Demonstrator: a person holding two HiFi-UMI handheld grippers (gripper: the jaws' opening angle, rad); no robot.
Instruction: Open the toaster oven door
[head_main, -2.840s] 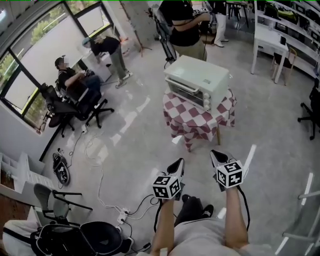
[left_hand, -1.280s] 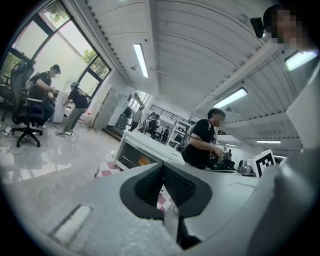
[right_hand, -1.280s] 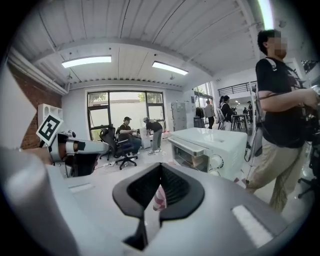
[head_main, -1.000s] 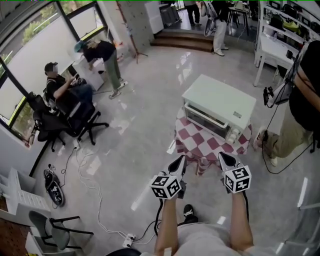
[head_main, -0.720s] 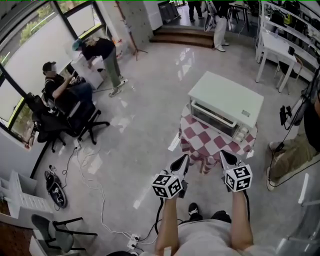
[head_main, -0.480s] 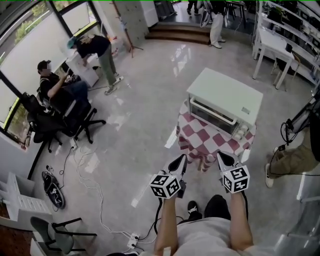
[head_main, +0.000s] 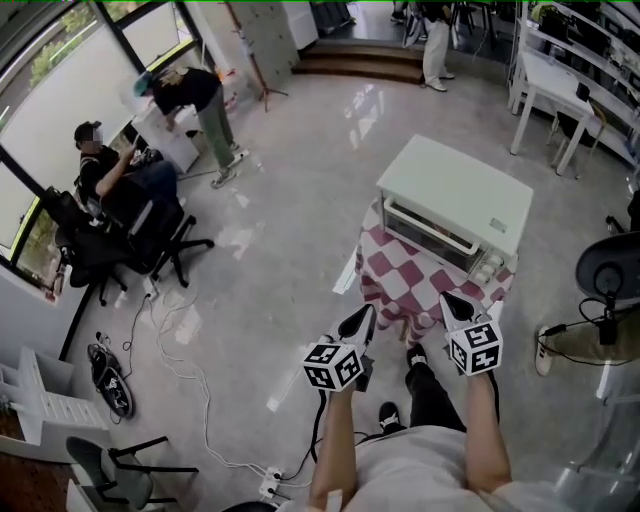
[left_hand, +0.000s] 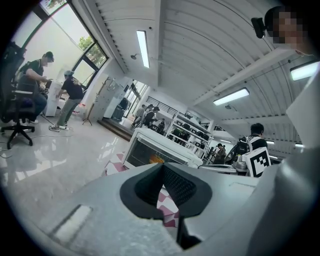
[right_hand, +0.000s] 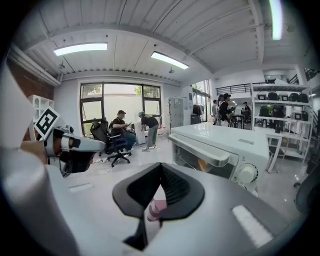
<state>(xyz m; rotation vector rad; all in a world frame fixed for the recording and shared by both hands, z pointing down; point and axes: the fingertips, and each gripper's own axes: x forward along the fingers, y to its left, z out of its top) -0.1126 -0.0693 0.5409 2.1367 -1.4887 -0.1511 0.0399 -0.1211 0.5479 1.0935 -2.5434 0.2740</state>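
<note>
The pale green toaster oven (head_main: 455, 205) stands on a small table with a red-and-white checked cloth (head_main: 400, 290). Its glass door (right_hand: 200, 159) is closed under a long handle (right_hand: 202, 148), with knobs (right_hand: 246, 173) at the right. Both grippers hover in front of the table, short of the oven. My left gripper (head_main: 357, 322) points at the table's near left corner, its jaws together and empty. My right gripper (head_main: 455, 305) hangs over the table's near edge, shut and empty. In the left gripper view the oven (left_hand: 155, 150) sits ahead beyond my left gripper (left_hand: 162, 167). The right gripper view shows my right gripper (right_hand: 161, 165).
Two people work at a desk by the windows, with office chairs (head_main: 130, 215) at the left. Cables and a power strip (head_main: 270, 485) lie on the floor at the near left. A stand on a round base (head_main: 605, 275) is right of the table. White tables (head_main: 560, 75) line the far right.
The view has closed in on the oven and its table, which now sit nearer the grippers. A person standing at the right has gone out of view. Both grippers have stayed shut.
</note>
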